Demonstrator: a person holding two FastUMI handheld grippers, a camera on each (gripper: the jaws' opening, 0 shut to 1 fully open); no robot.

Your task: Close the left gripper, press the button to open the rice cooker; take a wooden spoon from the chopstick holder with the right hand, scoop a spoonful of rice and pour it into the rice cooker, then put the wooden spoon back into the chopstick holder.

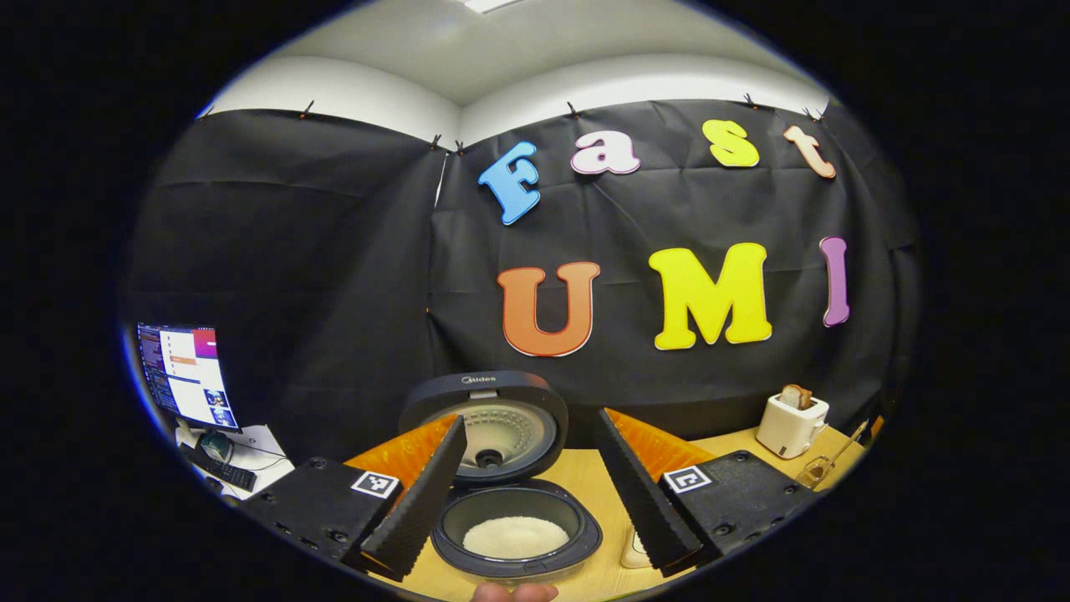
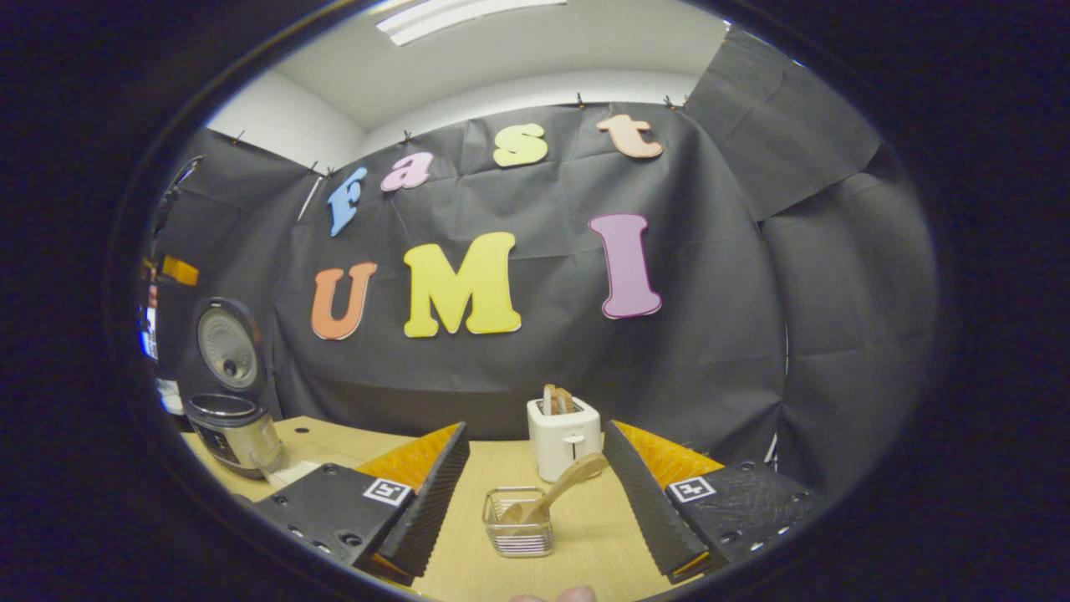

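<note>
Open on the wooden tabletop (image 2: 585, 535): rice cooker (image 1: 514, 510) with lid raised, rice inside, between the spread left gripper (image 1: 535, 522) fingers; toaster (image 2: 564, 435) behind the clear chopstick holder (image 2: 518, 522), wooden spoon (image 2: 556, 493) leaning up-right, perhaps bowl-down, before the likewise spread right gripper (image 2: 543, 535).

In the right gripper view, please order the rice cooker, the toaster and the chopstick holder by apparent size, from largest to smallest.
1. rice cooker, lid raised
2. toaster
3. chopstick holder

The holder is nearest the camera, so true sizes may differ.
</note>
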